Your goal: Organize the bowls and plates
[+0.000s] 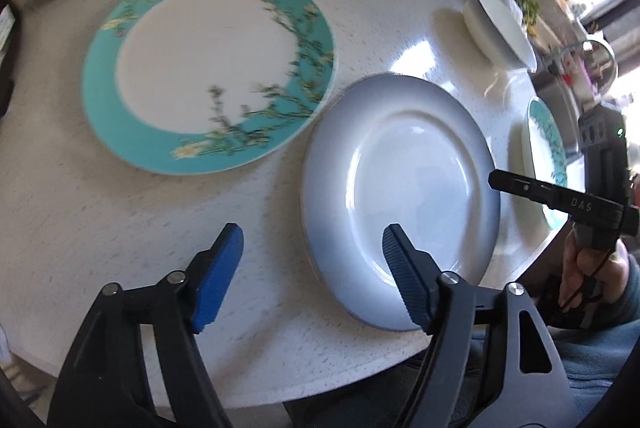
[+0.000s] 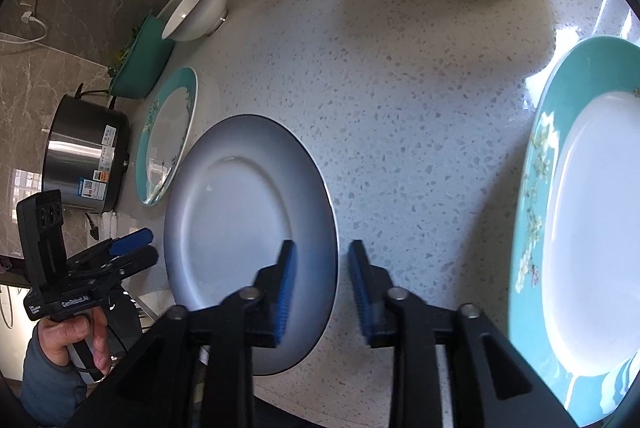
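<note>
Near the worktop's (image 1: pixel 120 228) front edge lies the grey-blue plate (image 1: pixel 400 196), between two teal plates. To lift it cleanly, I judge a claw should slide low over the rim and pinch firmly. Left claw (image 1: pixel 312 256) hovers spread above its near rim; right claw (image 2: pixel 322 268), also spread, straddles its edge.
</note>
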{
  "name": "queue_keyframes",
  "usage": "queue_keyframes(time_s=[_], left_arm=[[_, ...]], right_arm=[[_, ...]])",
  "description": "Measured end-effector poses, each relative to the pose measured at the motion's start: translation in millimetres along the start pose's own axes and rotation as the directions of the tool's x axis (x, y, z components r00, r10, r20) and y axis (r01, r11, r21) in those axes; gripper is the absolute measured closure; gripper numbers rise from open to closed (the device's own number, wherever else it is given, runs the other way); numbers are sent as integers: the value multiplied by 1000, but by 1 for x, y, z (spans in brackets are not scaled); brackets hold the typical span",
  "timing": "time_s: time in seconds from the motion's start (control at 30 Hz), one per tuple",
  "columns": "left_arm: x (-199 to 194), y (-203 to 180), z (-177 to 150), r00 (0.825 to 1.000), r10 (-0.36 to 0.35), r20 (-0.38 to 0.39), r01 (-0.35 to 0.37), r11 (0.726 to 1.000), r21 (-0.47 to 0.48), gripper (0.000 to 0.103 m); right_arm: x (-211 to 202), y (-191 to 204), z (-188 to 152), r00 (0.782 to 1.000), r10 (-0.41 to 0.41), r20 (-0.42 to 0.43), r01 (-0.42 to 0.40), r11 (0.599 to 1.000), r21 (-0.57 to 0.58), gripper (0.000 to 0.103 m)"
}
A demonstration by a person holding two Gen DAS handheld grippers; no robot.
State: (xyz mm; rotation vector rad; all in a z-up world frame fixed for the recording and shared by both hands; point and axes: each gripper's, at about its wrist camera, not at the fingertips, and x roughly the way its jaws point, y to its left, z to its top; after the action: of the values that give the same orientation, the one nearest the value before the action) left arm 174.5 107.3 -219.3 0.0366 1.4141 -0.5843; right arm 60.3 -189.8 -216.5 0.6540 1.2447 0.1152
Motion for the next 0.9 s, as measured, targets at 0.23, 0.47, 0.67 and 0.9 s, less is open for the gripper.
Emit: queue_keyframes(time_s=[0.23, 0.47, 0.67, 0.9], left_arm=[[-55, 60, 2, 989, 7, 145, 18, 985, -173, 31], [-58, 94, 47, 985, 20, 173, 10, 985, -174, 30], [-29, 132, 71, 995, 6, 101, 16, 975, -220, 30], [-14, 145, 84, 998, -26, 60, 38, 977, -211, 30]], right_arm=[[-40, 22, 23, 996, 38, 86, -34, 998, -49, 60], [2, 93, 95, 967, 252, 23, -243, 950, -195, 54], [73, 102, 134, 963, 257, -75, -264, 960, -92, 54], [113, 102, 148, 957, 260, -133, -268, 962, -49, 57]])
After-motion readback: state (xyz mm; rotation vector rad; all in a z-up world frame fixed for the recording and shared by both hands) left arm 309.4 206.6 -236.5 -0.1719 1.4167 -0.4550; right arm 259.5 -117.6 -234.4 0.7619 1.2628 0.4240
